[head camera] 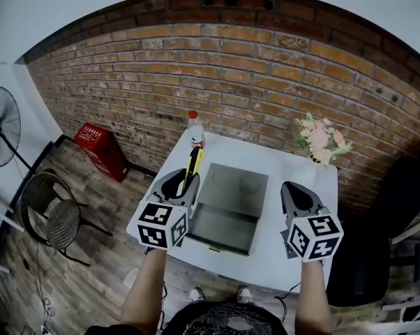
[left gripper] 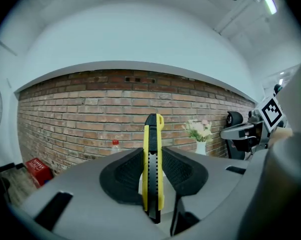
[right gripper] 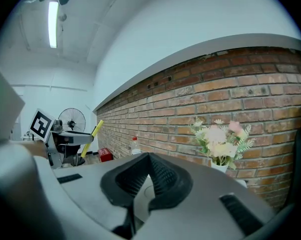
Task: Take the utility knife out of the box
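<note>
The yellow and black utility knife [head camera: 192, 165] stands upright between the jaws of my left gripper [head camera: 184, 181], which is shut on it. They hang over the left side of the white table [head camera: 294, 264], just left of the open grey box [head camera: 227, 218]. In the left gripper view the knife [left gripper: 153, 174] rises between the black pads [left gripper: 125, 176]. In the right gripper view the knife [right gripper: 91, 138] shows far left. My right gripper [head camera: 296, 192] hovers right of the box, jaws shut together with nothing in them [right gripper: 149, 159].
A clear bottle with a red cap [head camera: 195, 132] stands at the table's far left corner, a vase of flowers [head camera: 320, 142] at the far right. On the floor to the left are a red crate [head camera: 102, 149], a round chair [head camera: 53, 218] and a fan [head camera: 1, 135]. A brick wall runs behind.
</note>
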{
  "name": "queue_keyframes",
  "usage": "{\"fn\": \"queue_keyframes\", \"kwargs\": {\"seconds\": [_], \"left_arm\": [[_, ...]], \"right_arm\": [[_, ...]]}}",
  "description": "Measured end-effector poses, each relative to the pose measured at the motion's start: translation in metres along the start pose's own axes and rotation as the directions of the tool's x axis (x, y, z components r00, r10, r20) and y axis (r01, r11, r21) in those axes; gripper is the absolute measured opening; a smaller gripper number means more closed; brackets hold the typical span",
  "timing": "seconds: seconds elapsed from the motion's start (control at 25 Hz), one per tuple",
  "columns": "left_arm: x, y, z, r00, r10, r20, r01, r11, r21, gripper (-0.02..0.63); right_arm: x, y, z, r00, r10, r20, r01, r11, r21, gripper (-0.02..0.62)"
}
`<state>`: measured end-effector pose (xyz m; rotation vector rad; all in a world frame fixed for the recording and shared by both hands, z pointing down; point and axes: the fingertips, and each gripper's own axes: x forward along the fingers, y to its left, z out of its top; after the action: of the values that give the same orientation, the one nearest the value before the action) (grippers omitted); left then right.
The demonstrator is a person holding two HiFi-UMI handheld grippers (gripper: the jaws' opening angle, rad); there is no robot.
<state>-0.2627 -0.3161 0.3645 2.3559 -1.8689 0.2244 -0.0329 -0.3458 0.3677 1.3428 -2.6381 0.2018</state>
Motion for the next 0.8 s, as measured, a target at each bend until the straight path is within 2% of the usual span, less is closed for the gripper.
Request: {"fn": "queue_keyframes", "kwargs": {"seconds": [0.24,0.8], "left_arm": [[-0.0047,0.0087,-0.0061,0.999,0.048,0.01,-0.047,0.997,-0.057,0.129],[-0.0011,0.004,-0.006,0.999,0.041,0.002,-0.041,0.998,-0.054,0.129]], "right_arm": [[0.0008,-0.0017,0.0004,1.0,0.004,0.0,-0.004,1.0,-0.003,0.018],[0.0003,-0.0055,0.0011,1.0,0.0,0.005,0.0,1.0,-0.015,0.018]]}}
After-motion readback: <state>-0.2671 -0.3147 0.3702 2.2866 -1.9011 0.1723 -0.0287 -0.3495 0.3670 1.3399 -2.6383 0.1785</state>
